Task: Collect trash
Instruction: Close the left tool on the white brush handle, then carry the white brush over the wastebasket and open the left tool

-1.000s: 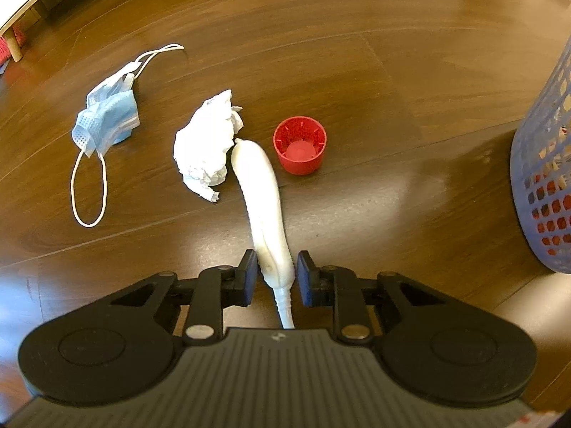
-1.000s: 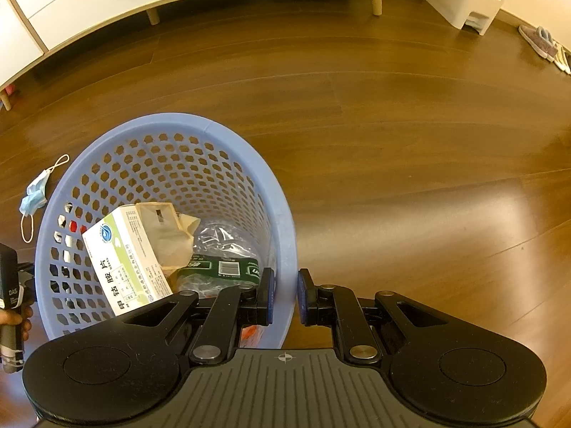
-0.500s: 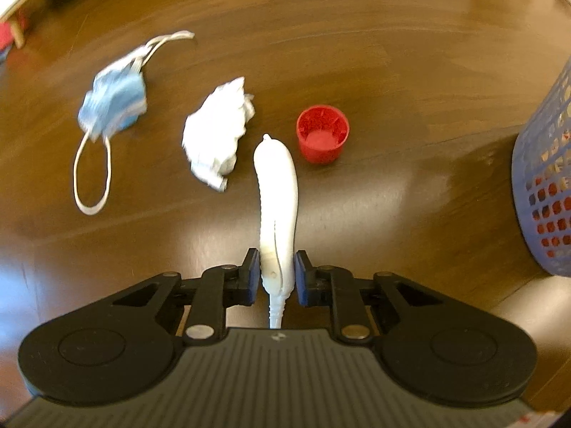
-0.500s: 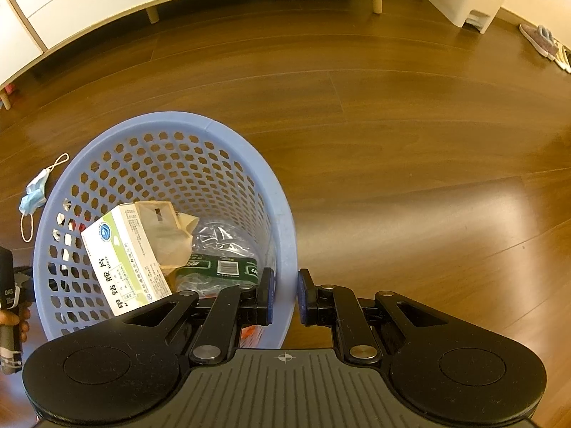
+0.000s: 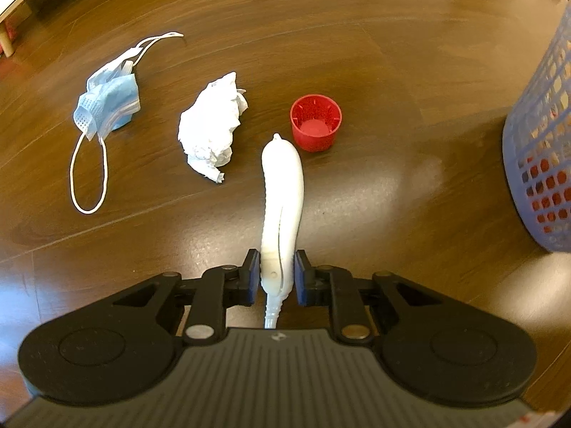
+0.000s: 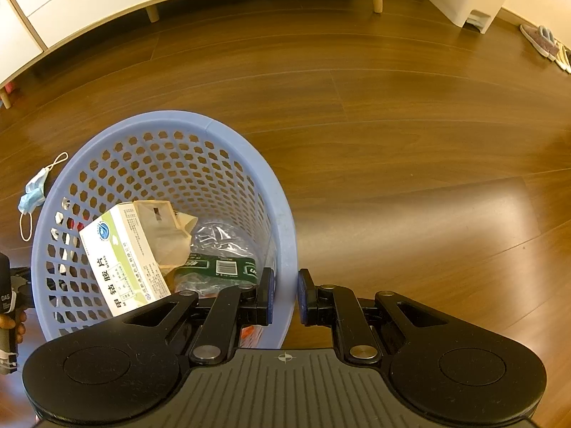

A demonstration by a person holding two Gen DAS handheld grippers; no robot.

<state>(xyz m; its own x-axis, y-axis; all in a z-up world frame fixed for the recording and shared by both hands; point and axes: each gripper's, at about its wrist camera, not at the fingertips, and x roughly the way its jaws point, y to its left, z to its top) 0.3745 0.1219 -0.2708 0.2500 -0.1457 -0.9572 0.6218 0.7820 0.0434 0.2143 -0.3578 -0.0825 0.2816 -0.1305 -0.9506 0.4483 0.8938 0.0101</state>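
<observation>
White plastic filled the grip of my left tool (image 5: 274, 280): its two pads were pressed on the thick base end of a long, curved white handle-like piece (image 5: 282, 196), just above the ribbed neck. The piece pointed away from me with its tip hanging over the floor (image 5: 357, 53); I could not tell whether the tip touched the boards. I judged it stiff, light and rather slick, so holding it near the base, with the long end out front, risked it pivoting between the pads; a firm, steady squeeze seemed right.

Taking that white piece as my landmark: the red cap (image 5: 316, 123) lay just beyond its tip and slightly right, open side up. The crumpled tissue (image 5: 211, 132) lay left of the tip, soft and easy to pinch anywhere. Farther left lay the blue face mask (image 5: 107, 101), limp, with its loops trailing. Well to the right stood the blue basket (image 5: 535, 149).

My right tool (image 6: 284, 294) sat narrow, pads astride the basket's rim; whether they actually pinched it I could not tell. Inside the basket lay a medicine box (image 6: 125, 256) and a crushed bottle (image 6: 217, 260).
</observation>
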